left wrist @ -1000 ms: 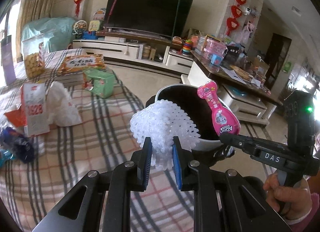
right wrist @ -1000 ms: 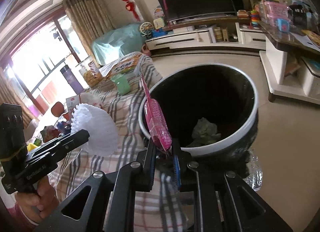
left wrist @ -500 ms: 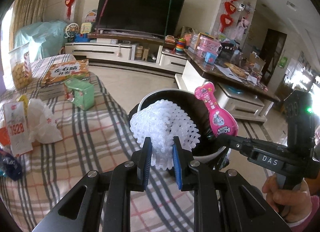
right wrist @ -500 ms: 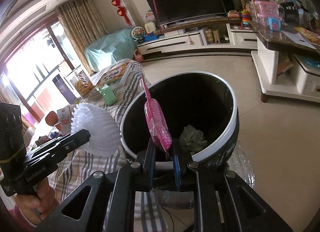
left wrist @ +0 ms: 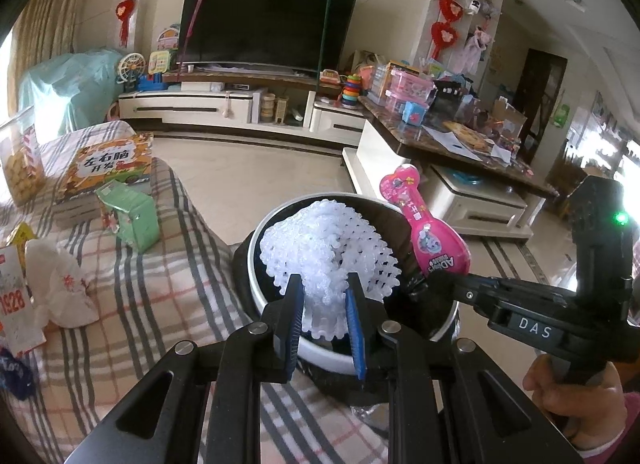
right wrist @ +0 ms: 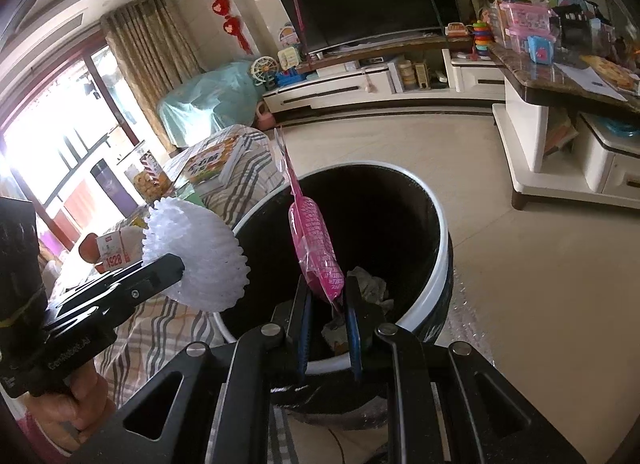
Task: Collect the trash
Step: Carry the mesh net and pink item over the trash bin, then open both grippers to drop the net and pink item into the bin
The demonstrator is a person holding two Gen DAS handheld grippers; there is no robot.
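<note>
Left wrist view. The left gripper (left wrist: 323,318) has its jaws narrowly apart and clamped on a white foam net (left wrist: 328,254); both blue pads press into its lower folds. The net hangs over the near part of the trash bin (left wrist: 256,260), whose white rim shows to the left of the net, dark inside behind it. The right gripper (left wrist: 420,288) comes in from the right, pinched on the wide bottom end of a pink wrapper (left wrist: 426,230), which stands upright over the bin's right side. The hand (left wrist: 576,396) holding that tool shows at lower right. Left of the bin lies a plaid cloth (left wrist: 132,316) carrying a green box (left wrist: 130,214), a picture book (left wrist: 106,166), a white bag (left wrist: 60,284) and a red-and-white carton (left wrist: 14,304). The bin sits just beside the cloth's edge.

Right wrist view. Here the wrapper (right wrist: 314,244) is seen edge-on, a thin strip, its lower end gripped between the nearly closed jaws of the right gripper (right wrist: 330,320), directly above the bin (right wrist: 436,288) opening. This view looks into the bin: crumpled paper (right wrist: 370,288) lies at the bottom, hidden in the other view. The left gripper (right wrist: 178,262) enters from the left with the net (right wrist: 200,254) at the bin's left rim, partly over the cloth (right wrist: 156,320). Bare floor (right wrist: 532,304) lies open to the right of the bin, up to the white table (right wrist: 532,132).
</note>
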